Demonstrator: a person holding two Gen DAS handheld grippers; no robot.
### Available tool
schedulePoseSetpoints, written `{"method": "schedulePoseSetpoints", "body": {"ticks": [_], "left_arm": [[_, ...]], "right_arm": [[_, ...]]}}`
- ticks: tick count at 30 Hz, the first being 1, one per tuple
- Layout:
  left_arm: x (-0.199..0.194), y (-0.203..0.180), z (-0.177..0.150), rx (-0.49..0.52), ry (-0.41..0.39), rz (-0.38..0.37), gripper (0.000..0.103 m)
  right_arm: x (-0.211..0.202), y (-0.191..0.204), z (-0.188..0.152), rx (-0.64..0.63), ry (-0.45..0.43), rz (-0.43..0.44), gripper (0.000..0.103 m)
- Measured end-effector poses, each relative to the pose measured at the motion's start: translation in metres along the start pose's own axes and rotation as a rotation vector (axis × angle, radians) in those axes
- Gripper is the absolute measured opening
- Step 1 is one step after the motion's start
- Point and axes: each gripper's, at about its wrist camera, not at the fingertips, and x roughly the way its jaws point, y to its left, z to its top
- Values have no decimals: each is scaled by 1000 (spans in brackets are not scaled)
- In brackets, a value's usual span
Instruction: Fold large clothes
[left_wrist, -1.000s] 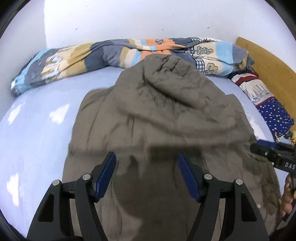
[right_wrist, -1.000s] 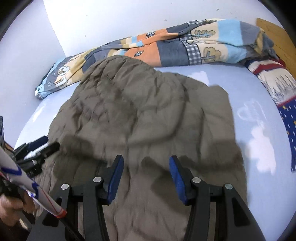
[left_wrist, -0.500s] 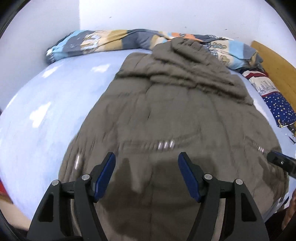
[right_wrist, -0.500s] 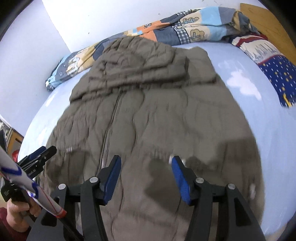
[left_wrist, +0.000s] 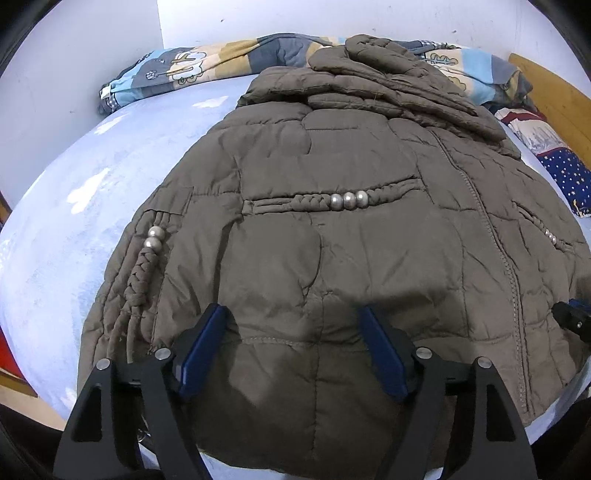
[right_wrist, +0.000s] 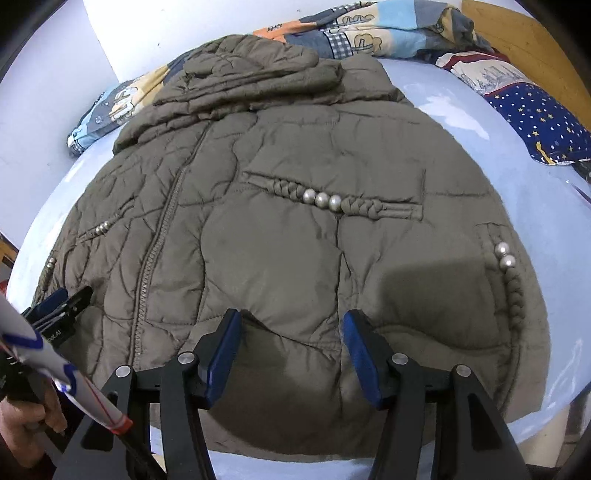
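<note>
A large brown quilted jacket (left_wrist: 332, 206) lies front up on the light blue bed, zipper closed, hood bunched at the far end; it also shows in the right wrist view (right_wrist: 288, 192). Braided trims with silver beads cross its pockets. My left gripper (left_wrist: 291, 347) is open and empty above the jacket's hem, left half. My right gripper (right_wrist: 291, 347) is open and empty above the hem, right half. Each gripper shows at the edge of the other's view, the right one (left_wrist: 572, 317) and the left one (right_wrist: 59, 302).
A patchwork quilt (left_wrist: 192, 70) is piled along the far wall. A star-print pillow (right_wrist: 539, 118) and a wooden headboard (right_wrist: 524, 40) stand at the right. The blue sheet (left_wrist: 92, 192) lies bare to the left of the jacket.
Both grippers have pulled back toward the near edge of the bed and stopped. The jacket has settled flat and now shows its whole front with the hem below the fingers.
</note>
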Motion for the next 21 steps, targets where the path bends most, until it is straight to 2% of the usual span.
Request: {"method": "schedulePoseSetpoints", "body": {"ticks": [8, 21], "left_arm": [[-1, -4, -8, 51, -64, 21, 79], [-2, -3, -15, 55, -108, 25, 81]], "right_arm": [[7, -1, -5, -19, -14, -6, 65], [7, 3, -10, -51, -41, -10, 70]]}}
